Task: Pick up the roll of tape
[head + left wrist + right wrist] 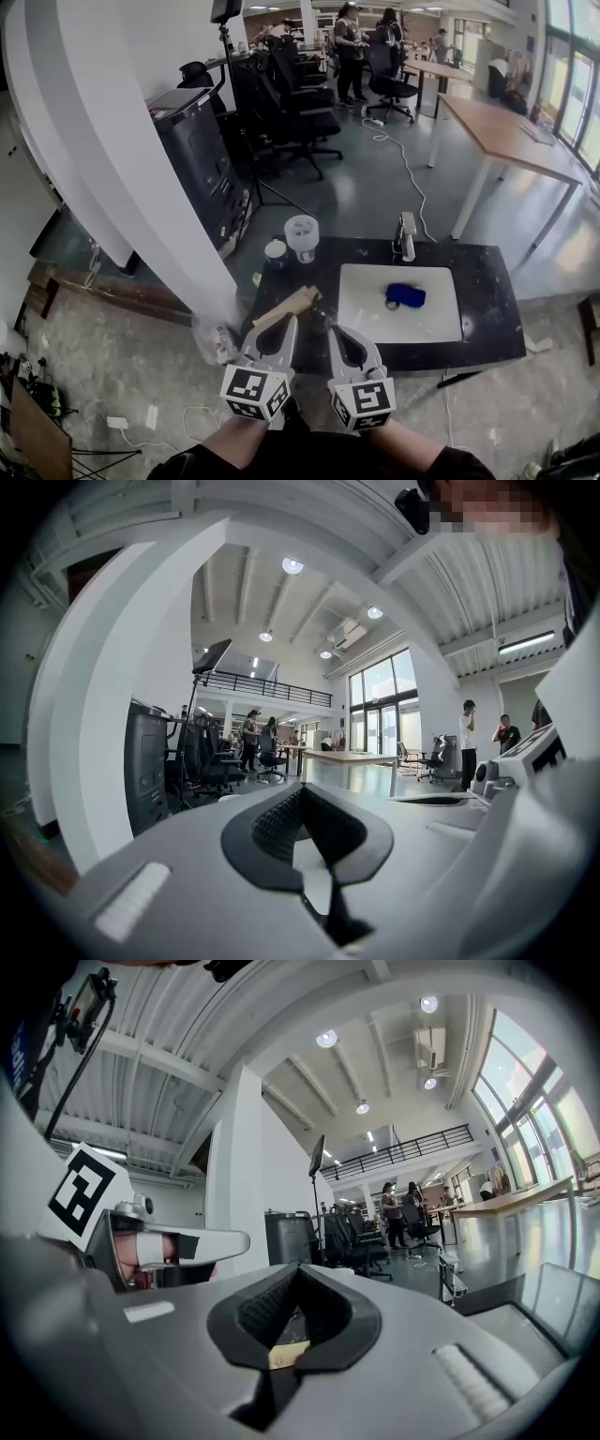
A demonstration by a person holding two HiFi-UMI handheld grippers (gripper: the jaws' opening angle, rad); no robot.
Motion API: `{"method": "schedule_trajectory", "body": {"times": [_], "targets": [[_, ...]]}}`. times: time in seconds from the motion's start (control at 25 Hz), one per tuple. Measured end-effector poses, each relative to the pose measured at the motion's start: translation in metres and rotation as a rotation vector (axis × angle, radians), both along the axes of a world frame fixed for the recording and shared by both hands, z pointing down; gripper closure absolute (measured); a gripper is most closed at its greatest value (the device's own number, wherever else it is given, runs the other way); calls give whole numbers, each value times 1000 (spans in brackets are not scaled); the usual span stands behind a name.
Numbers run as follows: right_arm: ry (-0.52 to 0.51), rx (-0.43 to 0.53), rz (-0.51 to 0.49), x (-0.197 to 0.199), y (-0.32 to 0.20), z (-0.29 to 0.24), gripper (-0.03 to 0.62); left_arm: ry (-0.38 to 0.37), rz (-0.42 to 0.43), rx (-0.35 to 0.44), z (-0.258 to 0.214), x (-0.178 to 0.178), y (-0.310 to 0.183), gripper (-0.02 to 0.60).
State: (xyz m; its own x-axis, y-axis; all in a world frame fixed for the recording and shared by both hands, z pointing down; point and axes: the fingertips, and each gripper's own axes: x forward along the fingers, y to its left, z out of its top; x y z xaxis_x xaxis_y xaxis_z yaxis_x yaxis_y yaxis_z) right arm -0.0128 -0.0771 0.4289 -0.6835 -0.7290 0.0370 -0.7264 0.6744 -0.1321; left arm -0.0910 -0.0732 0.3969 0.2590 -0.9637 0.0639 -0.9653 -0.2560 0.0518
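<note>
Left gripper (pixel 284 322) and right gripper (pixel 335 330) both closed on nothing, side by side at the table (pixel 487 281) near edge. Roll of tape (pixel 302 234) sits far-left, so probably just lining up.

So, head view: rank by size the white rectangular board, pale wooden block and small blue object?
White rectangular board, largest.
Pale wooden block and small blue object look alike; block is nearer the camera, so unranked.

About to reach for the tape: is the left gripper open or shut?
Shut. The grey plastic left gripper shows its black-padded jaws meeting at the tips in its own view, nothing between them.
</note>
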Motion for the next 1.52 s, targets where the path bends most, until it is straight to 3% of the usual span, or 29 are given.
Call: {"method": "schedule_trajectory", "body": {"times": [0.48,0.72,1.04,1.28,1.52], "targets": [[79,13,161,-60,-93,-12,588,-21,128,12,6,-99,-109,569],[96,-8,205,-70,-118,-6,588,-17,178,-27,26,-109,-144,569],[73,-6,183,-57,-147,-6,588,-106,178,-68,39,-103,-179,561],[47,-8,166,-35,-162,-6,588,-221,177,-100,49,-88,-203,517],[18,-47,166,-15,-173,11,588,-522,245,-151,74,-75,-243,436]]}}
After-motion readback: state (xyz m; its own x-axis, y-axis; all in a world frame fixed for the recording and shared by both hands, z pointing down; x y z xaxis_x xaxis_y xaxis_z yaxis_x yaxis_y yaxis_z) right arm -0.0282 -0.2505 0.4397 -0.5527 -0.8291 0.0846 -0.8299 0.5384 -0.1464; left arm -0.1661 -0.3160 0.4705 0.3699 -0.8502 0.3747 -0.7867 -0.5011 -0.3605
